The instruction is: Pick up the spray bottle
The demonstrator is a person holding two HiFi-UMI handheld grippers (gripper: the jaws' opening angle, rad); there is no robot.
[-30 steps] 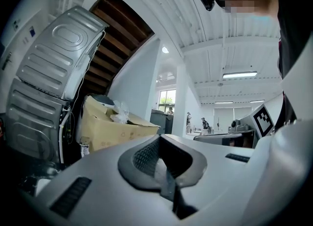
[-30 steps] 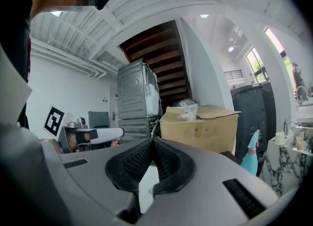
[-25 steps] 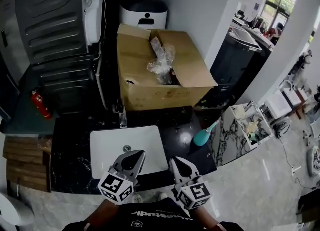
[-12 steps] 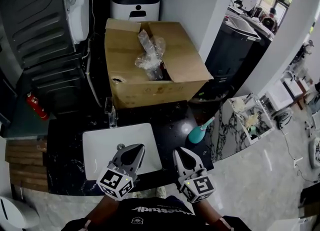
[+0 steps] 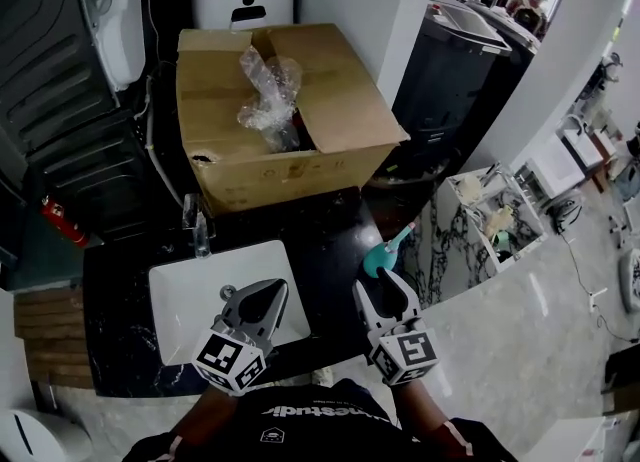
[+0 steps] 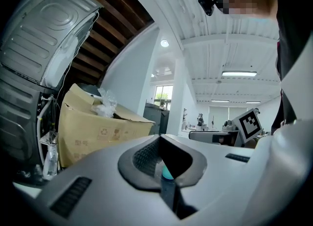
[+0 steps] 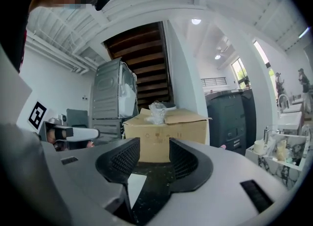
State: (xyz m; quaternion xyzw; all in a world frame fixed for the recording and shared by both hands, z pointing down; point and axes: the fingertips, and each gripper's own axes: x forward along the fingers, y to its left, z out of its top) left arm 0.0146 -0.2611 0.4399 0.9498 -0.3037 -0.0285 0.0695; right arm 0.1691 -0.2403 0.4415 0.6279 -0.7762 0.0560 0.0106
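Observation:
The teal spray bottle (image 5: 378, 259) lies on the black counter (image 5: 330, 225) near its right edge, nozzle pointing up-right in the head view. My right gripper (image 5: 386, 284) is just short of the bottle's near end. Its jaws have just been opening, and in the right gripper view (image 7: 154, 154) the pads stand apart with only counter between them. My left gripper (image 5: 264, 295) hovers over the white sink (image 5: 190, 290), well left of the bottle. In the left gripper view (image 6: 159, 140) its tips meet, and a teal spot shows through the hollow behind them.
A big cardboard box (image 5: 290, 165) with crumpled plastic in it stands at the back of the counter. A faucet (image 5: 197, 228) rises behind the sink. The counter ends right beside the bottle, above a marbled shelf (image 5: 485, 225). A red extinguisher (image 5: 58, 222) is at far left.
My right gripper has moved up to the spray bottle and its jaws have parted. The left gripper stays over the sink. The head view has shifted, so the box sits further left.

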